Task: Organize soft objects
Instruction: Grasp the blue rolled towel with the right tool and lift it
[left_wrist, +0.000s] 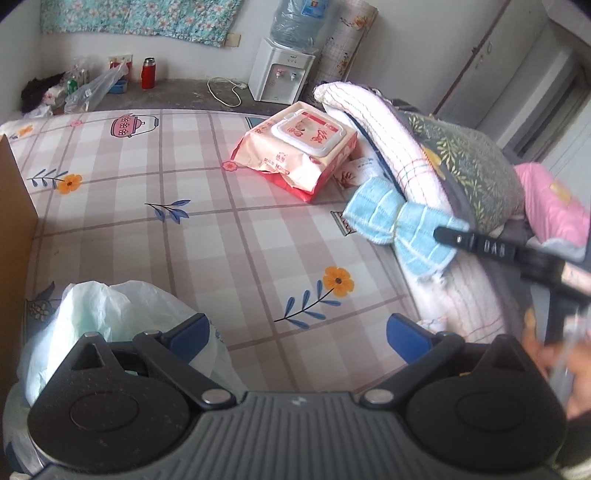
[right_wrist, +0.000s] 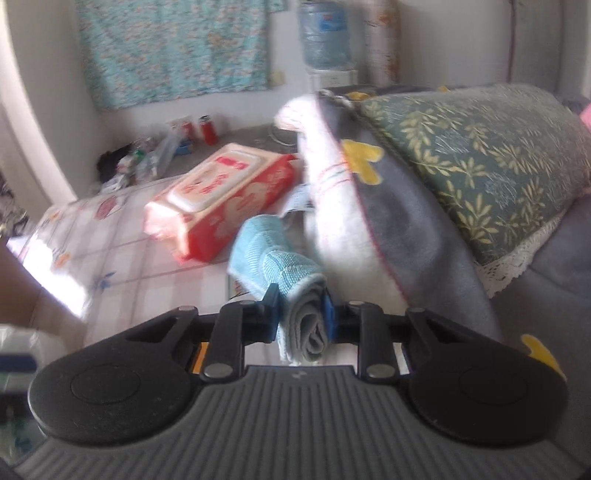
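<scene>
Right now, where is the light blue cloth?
The light blue cloth is pinched in the right claw, bunched between its pads. In the left wrist view it sits at right, against the folded white towel, just right of the wet wipes pack.

Wipes pack on the bedsheet, cloth right of it against folded blankets.

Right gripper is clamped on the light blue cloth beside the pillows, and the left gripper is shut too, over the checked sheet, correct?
Not quite: the left gripper is open, its fingers spread wide with nothing between them, as the left wrist view shows. The rest holds: the right gripper is clamped on the light blue cloth beside the pillows.
</scene>
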